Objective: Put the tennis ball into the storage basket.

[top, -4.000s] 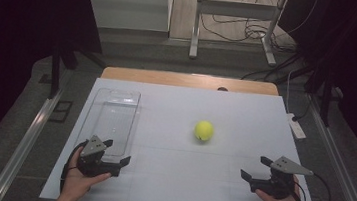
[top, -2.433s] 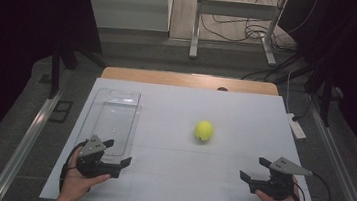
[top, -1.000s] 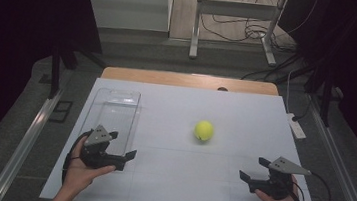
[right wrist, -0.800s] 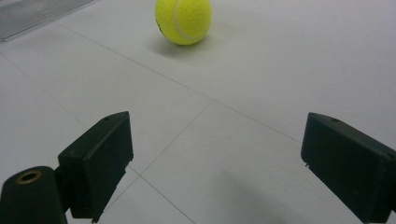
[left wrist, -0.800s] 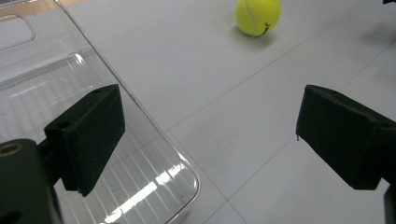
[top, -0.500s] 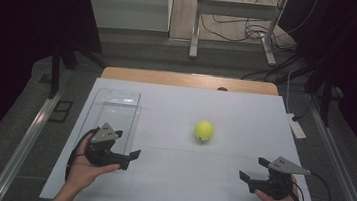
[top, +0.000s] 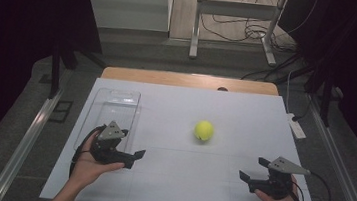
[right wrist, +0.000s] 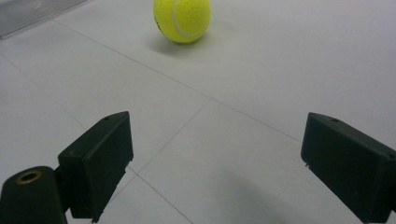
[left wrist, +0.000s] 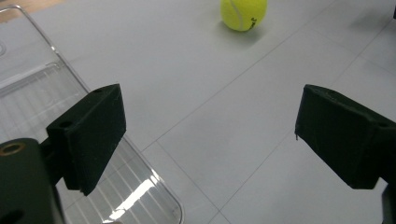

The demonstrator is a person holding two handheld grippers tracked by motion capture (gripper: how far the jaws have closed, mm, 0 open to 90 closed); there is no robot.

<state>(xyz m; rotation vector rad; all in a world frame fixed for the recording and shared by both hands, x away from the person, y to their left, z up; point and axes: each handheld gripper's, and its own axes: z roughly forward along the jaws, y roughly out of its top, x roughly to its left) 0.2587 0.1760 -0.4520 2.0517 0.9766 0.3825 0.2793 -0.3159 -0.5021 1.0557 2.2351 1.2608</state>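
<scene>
High view: my left gripper (top: 133, 157) and right gripper (top: 251, 170) sit near the white table's (top: 172, 190) front edge, jaws wide apart, holding nothing. Clear rectangular plastic tray (top: 115, 106) touches the left one's side. Yellow tennis ball (top: 204, 130) lies mid-table, open surface all round.

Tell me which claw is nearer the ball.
Left, though not by much. The left claw sits near-left of the ball, beside the clear tray; the right claw sits near-right of it. Both are open and apart from it.
</scene>
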